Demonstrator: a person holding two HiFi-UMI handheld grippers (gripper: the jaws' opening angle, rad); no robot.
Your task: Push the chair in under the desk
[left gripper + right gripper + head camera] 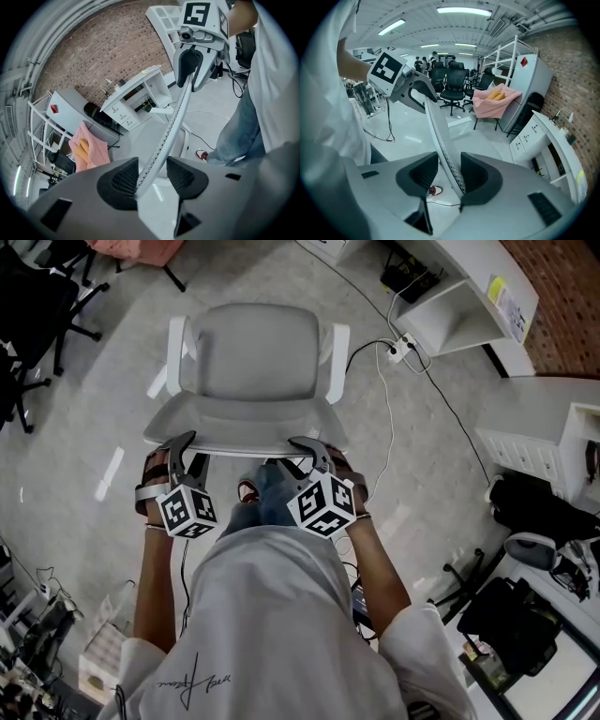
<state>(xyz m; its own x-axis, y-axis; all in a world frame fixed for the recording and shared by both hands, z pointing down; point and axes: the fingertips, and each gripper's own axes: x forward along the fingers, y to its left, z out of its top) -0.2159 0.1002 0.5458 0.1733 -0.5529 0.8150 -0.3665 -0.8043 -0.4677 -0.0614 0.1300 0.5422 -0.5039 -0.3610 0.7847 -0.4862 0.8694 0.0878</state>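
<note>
Chair [253,362] back: pale grey mesh, fine perforated weave, in smooth white plastic frame. Floor [94,409]: pale, glossy, reflecting lights. Wall [93,51]: rough red-brown brick. Pink cloth [494,105]: soft, matt.

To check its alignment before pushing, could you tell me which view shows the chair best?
The head view: the chair appears whole from above, with its seat, backrest and both armrests. The two gripper views show mostly its backrest rim running between the jaws.

Beyond chair [251,371]: open floor [253,273], free passage.
Right: cable [387,418] trails across floor.
Left: black office chairs [37,306] crowd.
</note>
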